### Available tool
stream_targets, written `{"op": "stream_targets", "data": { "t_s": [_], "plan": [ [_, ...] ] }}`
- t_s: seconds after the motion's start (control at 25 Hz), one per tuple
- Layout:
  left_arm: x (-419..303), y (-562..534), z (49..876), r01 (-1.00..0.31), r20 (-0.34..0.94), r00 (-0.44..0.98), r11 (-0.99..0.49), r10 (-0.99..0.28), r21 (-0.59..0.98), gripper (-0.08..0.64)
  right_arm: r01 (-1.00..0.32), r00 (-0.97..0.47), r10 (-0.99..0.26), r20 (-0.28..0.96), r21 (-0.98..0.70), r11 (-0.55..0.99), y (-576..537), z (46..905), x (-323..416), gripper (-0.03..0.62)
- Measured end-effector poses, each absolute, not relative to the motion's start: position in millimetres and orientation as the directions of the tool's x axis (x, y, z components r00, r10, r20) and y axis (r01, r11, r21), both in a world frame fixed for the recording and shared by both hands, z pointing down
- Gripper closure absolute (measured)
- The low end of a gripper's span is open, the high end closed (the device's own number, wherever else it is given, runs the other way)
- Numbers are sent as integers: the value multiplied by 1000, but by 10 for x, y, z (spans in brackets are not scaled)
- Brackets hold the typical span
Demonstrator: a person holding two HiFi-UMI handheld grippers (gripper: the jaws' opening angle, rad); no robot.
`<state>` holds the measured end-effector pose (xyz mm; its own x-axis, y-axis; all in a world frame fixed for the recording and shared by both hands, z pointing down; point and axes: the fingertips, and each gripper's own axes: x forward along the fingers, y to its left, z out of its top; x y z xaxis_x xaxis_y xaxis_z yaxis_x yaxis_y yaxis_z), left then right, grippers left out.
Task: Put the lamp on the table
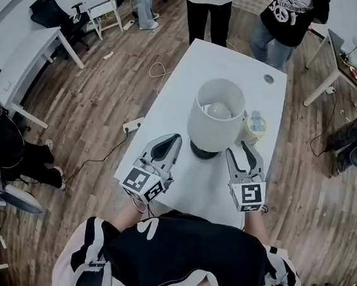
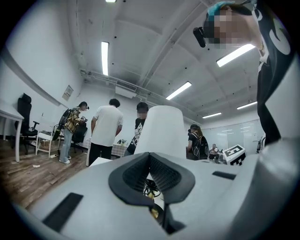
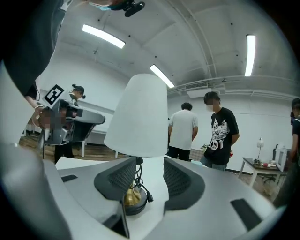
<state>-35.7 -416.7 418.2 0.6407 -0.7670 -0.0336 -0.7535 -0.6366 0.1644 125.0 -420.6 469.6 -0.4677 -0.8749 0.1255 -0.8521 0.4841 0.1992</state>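
A lamp with a white shade point(image 1: 215, 121) stands upright on the white table point(image 1: 225, 61), its dark round base point(image 1: 204, 152) near the front edge. My left gripper point(image 1: 174, 139) lies just left of the base, its tips together and nothing held. On the other side my right gripper point(image 1: 241, 151) is open, apart from the lamp. The left gripper view shows the shade point(image 2: 161, 129) beyond the left gripper point(image 2: 150, 157). In the right gripper view the shade point(image 3: 138, 117), brass stem and black cord show past the right gripper point(image 3: 150, 176).
A small jar point(image 1: 254, 125) stands right of the lamp. Two people point(image 1: 208, 9) stand at the table's far end. A power strip point(image 1: 133, 125) and cable lie on the wood floor to the left. Other desks stand at left point(image 1: 22, 65) and right point(image 1: 332, 66).
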Motion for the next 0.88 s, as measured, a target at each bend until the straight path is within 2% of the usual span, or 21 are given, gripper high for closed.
{"op": "stream_targets", "data": {
  "t_s": [0.08,0.12,0.16,0.2,0.36,0.56,0.88],
  "plan": [
    [-344,-4181,4160,-752,-39,642,-639,-765,159,558,-844,-472,-873,126,222,488,-4147,4598,1268,402],
    [-337,-4191,4142,-752,-42,643,-641,-765,157,558,-847,-468,-877,112,228,481,-4130,4531,1281,436],
    [-326,-4200,4121,-750,-45,645,-643,-763,157,558,-853,-463,-881,94,223,472,-4118,4463,1300,499],
    [-309,-4204,4099,-747,-47,647,-646,-761,156,558,-860,-459,-885,78,212,465,-4106,4400,1319,520],
    [-206,-4171,4037,-732,-56,666,-666,-744,143,558,-869,-467,-884,29,173,465,-4048,4183,1333,555],
    [-98,-4146,3970,-724,-72,674,-677,-735,130,558,-884,-458,-889,-8,105,455,-4054,3993,1336,572],
    [12,-4043,3975,-737,-91,656,-662,-749,141,558,-876,-476,-879,-31,110,470,-4027,4006,1343,572]
  ]
}}
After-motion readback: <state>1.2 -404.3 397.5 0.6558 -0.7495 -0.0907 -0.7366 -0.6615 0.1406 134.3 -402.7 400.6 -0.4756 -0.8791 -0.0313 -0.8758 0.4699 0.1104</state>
